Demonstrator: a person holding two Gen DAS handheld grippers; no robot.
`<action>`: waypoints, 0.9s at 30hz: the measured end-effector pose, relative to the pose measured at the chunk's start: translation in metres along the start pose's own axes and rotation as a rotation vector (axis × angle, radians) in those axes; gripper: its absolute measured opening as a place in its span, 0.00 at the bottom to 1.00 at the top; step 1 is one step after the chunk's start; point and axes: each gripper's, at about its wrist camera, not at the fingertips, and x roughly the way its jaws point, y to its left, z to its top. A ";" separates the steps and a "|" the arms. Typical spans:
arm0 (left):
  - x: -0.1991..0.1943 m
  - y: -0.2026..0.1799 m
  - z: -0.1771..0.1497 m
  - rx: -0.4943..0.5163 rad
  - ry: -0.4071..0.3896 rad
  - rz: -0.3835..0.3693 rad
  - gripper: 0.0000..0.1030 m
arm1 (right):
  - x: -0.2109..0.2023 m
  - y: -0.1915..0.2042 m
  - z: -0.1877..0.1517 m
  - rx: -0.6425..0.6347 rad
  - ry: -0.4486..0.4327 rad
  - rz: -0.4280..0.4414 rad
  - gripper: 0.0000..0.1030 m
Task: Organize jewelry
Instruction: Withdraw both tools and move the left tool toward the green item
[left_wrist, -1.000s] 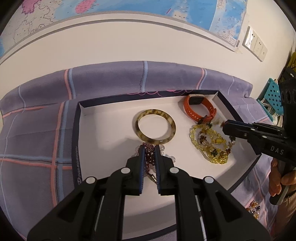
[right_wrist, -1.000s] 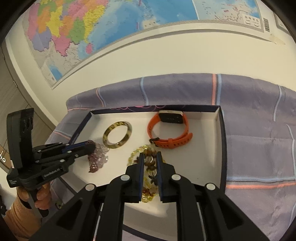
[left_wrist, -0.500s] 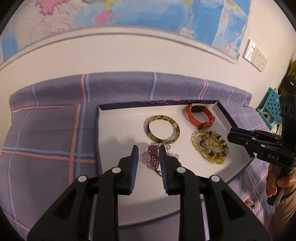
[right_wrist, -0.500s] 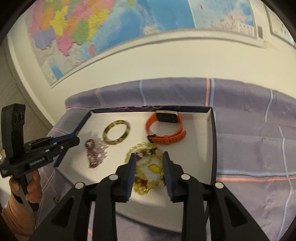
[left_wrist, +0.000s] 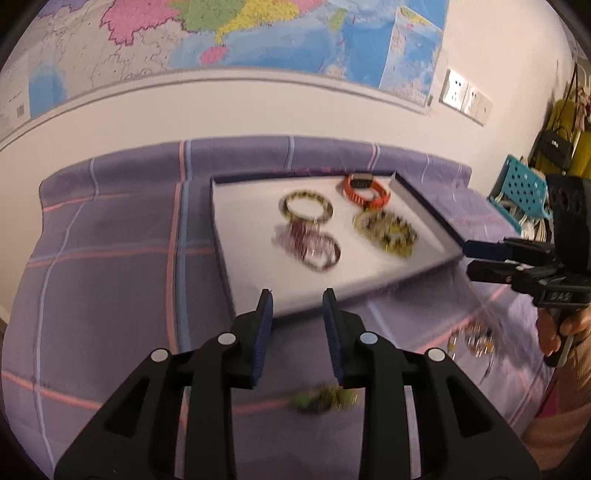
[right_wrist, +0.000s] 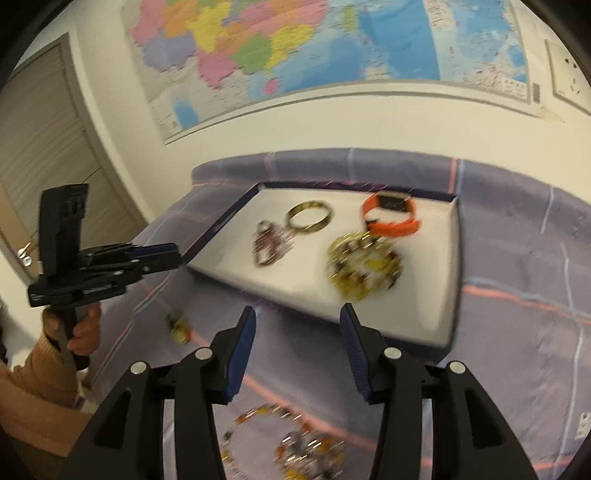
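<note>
A white tray (left_wrist: 255, 266) (right_wrist: 448, 266) with a dark rim lies on the purple cloth. In it lie a tortoiseshell bangle (left_wrist: 306, 205) (right_wrist: 309, 216), an orange watch (left_wrist: 366, 191) (right_wrist: 391, 218), a purple bead bracelet (left_wrist: 308, 243) (right_wrist: 269, 243) and a yellow bead bracelet (left_wrist: 388, 230) (right_wrist: 364, 267). My left gripper (left_wrist: 297, 306) (right_wrist: 162, 254) is open and empty, in front of the tray. My right gripper (right_wrist: 297, 321) (left_wrist: 476, 260) is open and empty, near the tray's front right corner. Loose jewelry lies on the cloth: a green piece (left_wrist: 321, 398) (right_wrist: 179, 328) and a beaded piece (right_wrist: 288, 443) (left_wrist: 471, 338).
The cloth (left_wrist: 110, 277) covers the table, which stands against a white wall with a map (left_wrist: 258, 29). A teal stool (left_wrist: 524, 192) stands at the right. A door (right_wrist: 37, 147) is at the left.
Both grippers let go of their bracelets, opened and pulled back out of the tray toward me. The purple and yellow bracelets now lie in the tray.
</note>
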 end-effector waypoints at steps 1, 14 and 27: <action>-0.001 0.000 -0.006 0.004 0.008 -0.004 0.27 | 0.001 0.004 -0.003 -0.009 0.005 0.010 0.44; -0.005 0.001 -0.052 0.030 0.092 -0.008 0.26 | 0.060 0.080 -0.016 -0.144 0.123 0.147 0.35; 0.001 0.008 -0.060 0.007 0.120 0.014 0.15 | 0.102 0.111 -0.009 -0.197 0.206 0.207 0.11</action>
